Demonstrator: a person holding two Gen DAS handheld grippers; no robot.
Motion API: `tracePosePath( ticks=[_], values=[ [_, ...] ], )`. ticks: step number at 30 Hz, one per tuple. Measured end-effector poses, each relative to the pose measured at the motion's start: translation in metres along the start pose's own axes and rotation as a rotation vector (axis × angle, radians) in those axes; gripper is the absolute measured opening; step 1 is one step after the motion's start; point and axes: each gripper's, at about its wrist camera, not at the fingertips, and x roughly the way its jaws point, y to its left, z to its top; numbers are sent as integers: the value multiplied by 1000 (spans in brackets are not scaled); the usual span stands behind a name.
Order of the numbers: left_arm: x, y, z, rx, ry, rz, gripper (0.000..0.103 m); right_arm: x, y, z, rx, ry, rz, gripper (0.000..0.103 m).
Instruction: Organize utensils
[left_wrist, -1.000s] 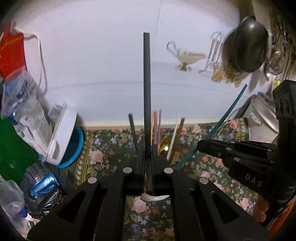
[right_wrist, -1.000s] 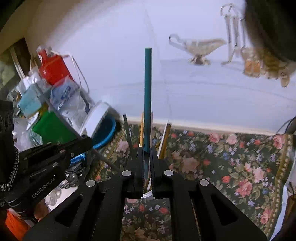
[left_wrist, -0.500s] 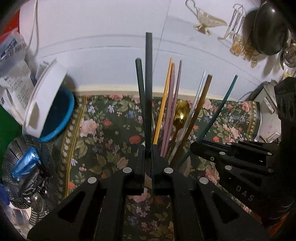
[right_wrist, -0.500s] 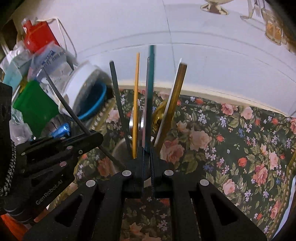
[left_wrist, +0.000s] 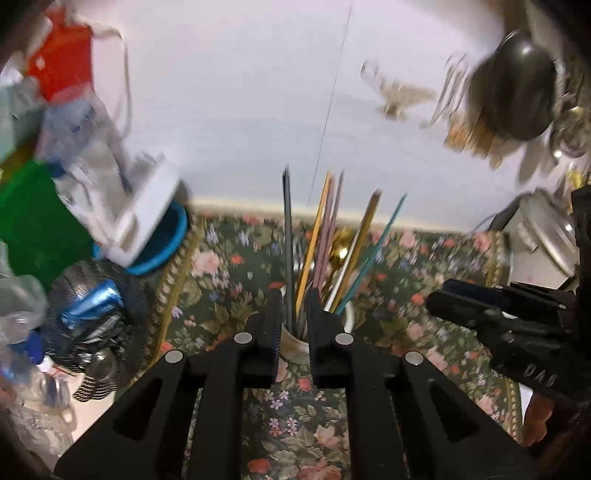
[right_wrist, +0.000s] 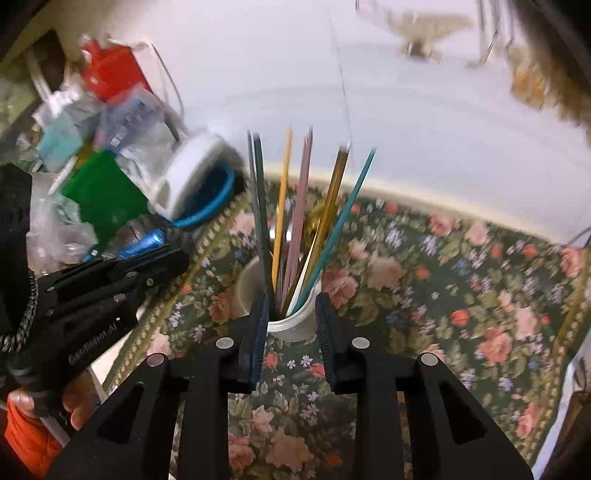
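Note:
A white cup (right_wrist: 295, 328) stands on the floral cloth and holds several chopsticks: black (right_wrist: 258, 192), yellow (right_wrist: 282, 192), pink (right_wrist: 301, 199), gold (right_wrist: 334, 195) and teal (right_wrist: 349, 199), plus a gold spoon (left_wrist: 338, 249). My left gripper (left_wrist: 293, 325) is open and empty, just in front of the cup (left_wrist: 295, 347). My right gripper (right_wrist: 291, 325) is open and empty, its jaws either side of the cup. Each gripper shows in the other's view, the right (left_wrist: 491, 321) and the left (right_wrist: 110, 284).
A white and blue tub (left_wrist: 155, 229), a dark mesh strainer (left_wrist: 92, 310), a green box (left_wrist: 33, 218) and plastic bags crowd the left. Hanging utensils and a dark ladle (left_wrist: 517, 81) are on the wall at right. The floral cloth (right_wrist: 443, 295) covers the table.
Both grippers have opened, letting go of the black and teal chopsticks, which now stand in the cup. Both grippers have pulled back a little.

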Motion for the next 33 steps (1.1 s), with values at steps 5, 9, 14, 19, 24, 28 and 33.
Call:
tracePosePath(
  ticks=[5, 9, 14, 19, 24, 28, 33],
  values=[
    [-77, -14, 5, 47, -156, -16, 11, -73, 9, -6, -32, -158, -12, 24],
    [-148, -27, -4, 121, -312, -51, 16, -140, 26, -18, -45, -315, -30, 24],
    [-210, -36, -26, 175, -435, -107, 38, -203, 57, -44, -56, -483, -65, 24],
    [-255, -36, -55, 211, -527, -127, 71, -236, 82, -69, -54, -577, -88, 47],
    [-276, -28, -73, 201, -569, -140, 96, -247, 106, -92, -60, -632, -137, 74],
    [-285, -23, -82, 196, -578, -134, 98, -252, 121, -105, -74, -664, -175, 96],
    [-293, -15, -91, 177, -587, -121, 99, -259, 137, -116, -86, -706, -229, 103]
  ],
)
